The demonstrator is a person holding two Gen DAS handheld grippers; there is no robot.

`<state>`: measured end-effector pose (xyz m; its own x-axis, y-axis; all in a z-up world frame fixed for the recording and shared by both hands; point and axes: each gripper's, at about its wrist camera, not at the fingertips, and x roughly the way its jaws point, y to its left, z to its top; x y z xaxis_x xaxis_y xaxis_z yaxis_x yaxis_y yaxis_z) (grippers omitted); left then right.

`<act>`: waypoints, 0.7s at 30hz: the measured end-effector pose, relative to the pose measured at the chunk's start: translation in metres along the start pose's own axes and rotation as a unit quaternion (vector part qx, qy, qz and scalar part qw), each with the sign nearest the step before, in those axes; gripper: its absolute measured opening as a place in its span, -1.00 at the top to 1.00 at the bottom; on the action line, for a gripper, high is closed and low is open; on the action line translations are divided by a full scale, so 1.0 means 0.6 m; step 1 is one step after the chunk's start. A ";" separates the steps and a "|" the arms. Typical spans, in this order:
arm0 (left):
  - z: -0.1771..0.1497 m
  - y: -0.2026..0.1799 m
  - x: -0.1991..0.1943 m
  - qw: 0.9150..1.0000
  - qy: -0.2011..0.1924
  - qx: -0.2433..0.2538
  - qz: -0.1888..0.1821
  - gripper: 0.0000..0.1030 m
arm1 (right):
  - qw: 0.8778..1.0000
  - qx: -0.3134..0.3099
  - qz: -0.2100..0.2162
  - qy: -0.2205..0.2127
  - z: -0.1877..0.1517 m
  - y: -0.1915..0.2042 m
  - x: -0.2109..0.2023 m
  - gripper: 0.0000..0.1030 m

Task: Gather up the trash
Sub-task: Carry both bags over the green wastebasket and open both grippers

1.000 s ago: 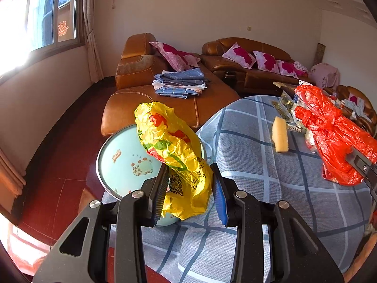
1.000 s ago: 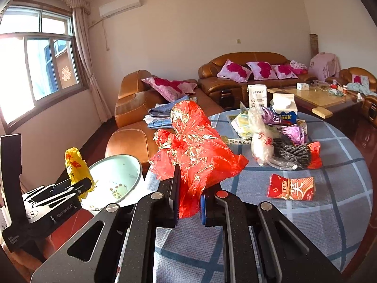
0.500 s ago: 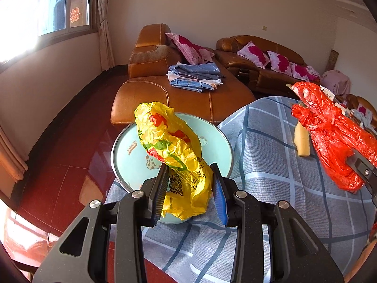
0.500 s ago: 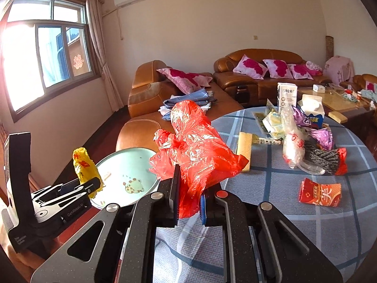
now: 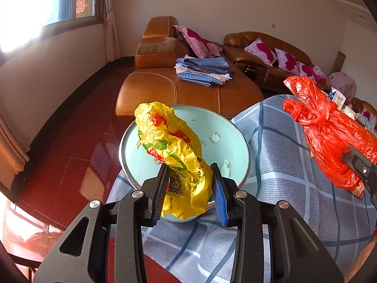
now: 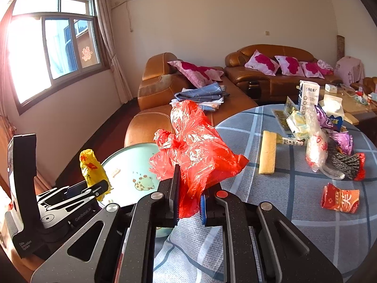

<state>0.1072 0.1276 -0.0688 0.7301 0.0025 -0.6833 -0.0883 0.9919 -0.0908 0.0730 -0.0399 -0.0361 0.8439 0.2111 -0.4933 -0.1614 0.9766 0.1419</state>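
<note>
A yellow bag (image 5: 175,155) is clamped in the left gripper (image 5: 189,189) at frame centre, over the basin (image 5: 226,139). A red bag (image 6: 195,148) is pinched in the right gripper (image 6: 189,204), jaws nearly together. The drop-off step appears in hand: each bag must be brought over the basin and released. More trash, including a wrapper (image 6: 340,198), is left on the table (image 6: 294,202) at right; nothing is seen blocking.

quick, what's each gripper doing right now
Left gripper: closed on the yellow bag.
Right gripper: closed on the red bag.
</note>
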 end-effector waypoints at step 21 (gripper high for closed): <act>0.009 0.054 0.054 0.999 0.031 -0.033 0.025 0.29 | 0.995 -0.037 0.057 0.077 0.024 0.079 0.151 0.66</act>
<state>0.1314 0.1604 -0.0901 0.6800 0.0421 -0.7320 -0.1700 0.9802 -0.1015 0.1492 0.0249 -0.0618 0.7304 0.3193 -0.6038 -0.2940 0.9449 0.1440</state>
